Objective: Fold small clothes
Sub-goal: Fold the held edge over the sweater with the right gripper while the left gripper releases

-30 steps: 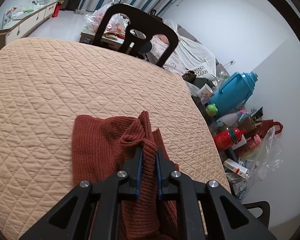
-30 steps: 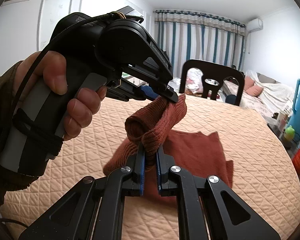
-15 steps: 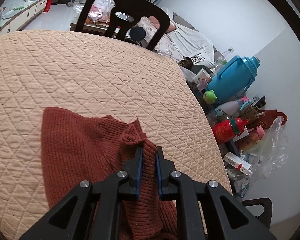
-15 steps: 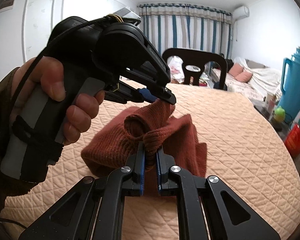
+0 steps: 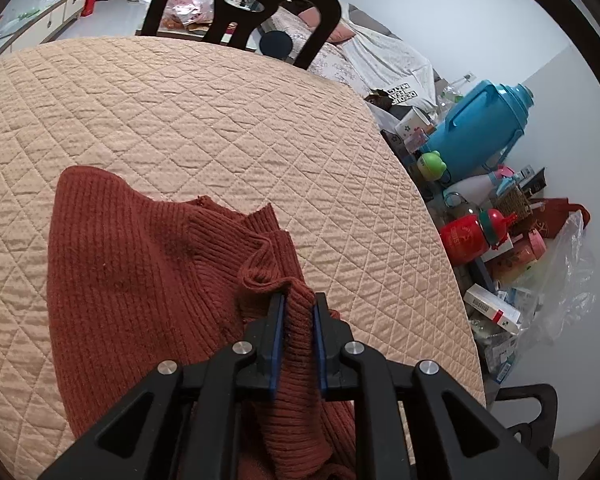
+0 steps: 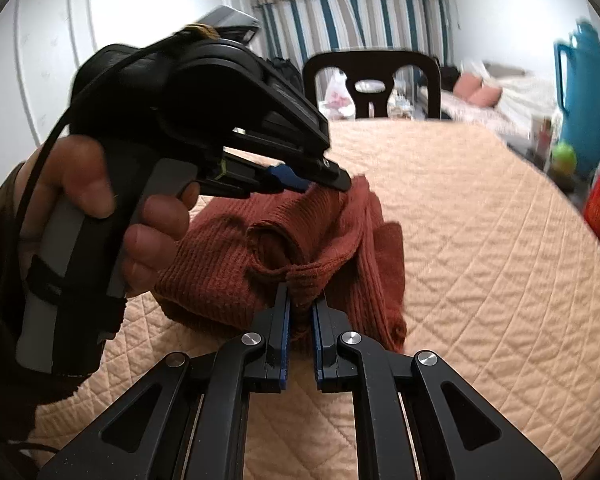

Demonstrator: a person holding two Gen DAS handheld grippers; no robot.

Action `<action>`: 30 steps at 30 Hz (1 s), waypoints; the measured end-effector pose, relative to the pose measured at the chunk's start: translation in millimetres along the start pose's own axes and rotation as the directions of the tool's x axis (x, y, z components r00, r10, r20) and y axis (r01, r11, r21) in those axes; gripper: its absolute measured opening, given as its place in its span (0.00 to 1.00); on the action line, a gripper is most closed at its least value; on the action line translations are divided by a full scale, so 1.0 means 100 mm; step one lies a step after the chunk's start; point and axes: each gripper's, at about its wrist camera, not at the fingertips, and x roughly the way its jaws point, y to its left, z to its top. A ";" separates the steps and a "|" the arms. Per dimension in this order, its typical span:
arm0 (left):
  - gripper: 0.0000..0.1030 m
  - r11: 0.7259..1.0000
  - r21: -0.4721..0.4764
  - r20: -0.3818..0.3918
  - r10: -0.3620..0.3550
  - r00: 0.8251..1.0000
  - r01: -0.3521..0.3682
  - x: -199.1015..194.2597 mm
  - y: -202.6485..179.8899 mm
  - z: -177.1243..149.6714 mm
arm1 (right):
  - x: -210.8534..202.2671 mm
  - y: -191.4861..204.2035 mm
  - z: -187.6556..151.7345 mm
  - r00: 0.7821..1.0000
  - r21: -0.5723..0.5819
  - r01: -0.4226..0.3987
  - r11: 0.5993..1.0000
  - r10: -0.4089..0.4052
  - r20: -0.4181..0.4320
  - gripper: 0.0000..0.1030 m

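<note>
A rust-red ribbed knit garment (image 5: 140, 272) lies partly spread on the quilted tan table cover (image 5: 172, 112). My left gripper (image 5: 297, 300) is shut on a bunched edge of it at the garment's right side. In the right wrist view my right gripper (image 6: 300, 300) is shut on another fold of the same garment (image 6: 228, 264), lifted above the cover. The left gripper (image 6: 320, 176) appears there too, held by a hand, pinching the garment just above and behind my right one.
A black chair (image 5: 240, 12) stands at the table's far edge. Right of the table are a blue thermos jug (image 5: 480, 128), a red bottle (image 5: 464, 236), boxes and plastic bags. A bed (image 6: 496, 100) and striped curtains (image 6: 352, 16) are behind.
Both grippers moved with the garment held; the cloth spread wider and lower over the cover to the left. The two grippers stay close together.
</note>
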 end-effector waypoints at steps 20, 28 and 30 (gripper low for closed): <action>0.48 0.994 0.091 0.153 0.043 0.987 -0.058 -0.75 0.30 -0.38 | -0.06 -0.37 -0.07 0.999 0.221 0.012 0.975 -0.002 -0.047 0.19; 0.48 0.993 0.074 0.160 0.077 0.984 -0.090 -0.86 0.48 -0.69 | -0.23 -0.38 0.11 0.997 0.216 0.001 0.976 -0.017 0.070 0.27; 0.48 0.993 0.063 0.163 0.084 0.983 -0.096 -0.86 0.50 -0.74 | -0.18 -0.32 0.17 0.996 0.185 -0.050 0.981 0.037 0.077 0.37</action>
